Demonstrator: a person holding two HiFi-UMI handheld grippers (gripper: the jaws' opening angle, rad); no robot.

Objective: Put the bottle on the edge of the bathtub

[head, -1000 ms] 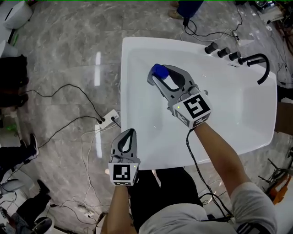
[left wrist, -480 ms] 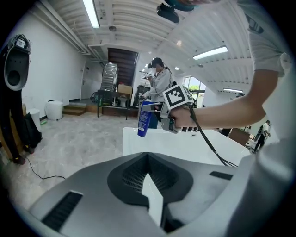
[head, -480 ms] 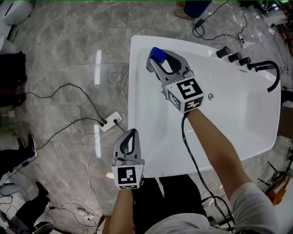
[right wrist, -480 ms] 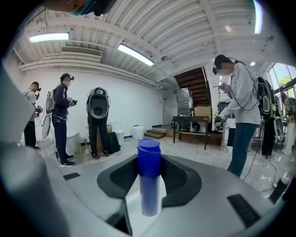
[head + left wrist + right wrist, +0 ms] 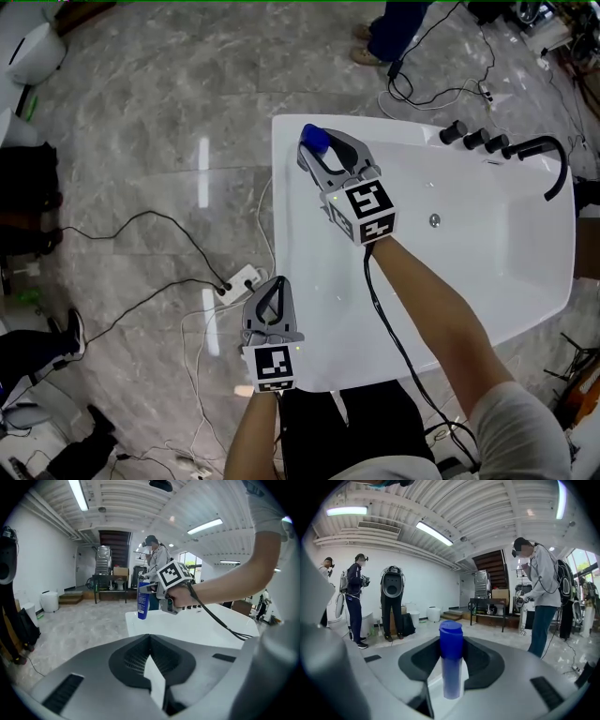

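- The left gripper [image 5: 150, 635] has its jaws together at the tips, with nothing held between them.
- Straight ahead lies a white tub [image 5: 201, 626], its near corner just past the jaw tips.
- Ahead and slightly left, a blue bottle [image 5: 143, 603] stands upright over that corner; whether its base touches the rim cannot be told.
- The right gripper [image 5: 151, 590] clasps the bottle from the right, with a forearm [image 5: 234, 576] behind it.
- Far ahead, a person [image 5: 157, 557] stands on the grey floor [image 5: 79, 620].
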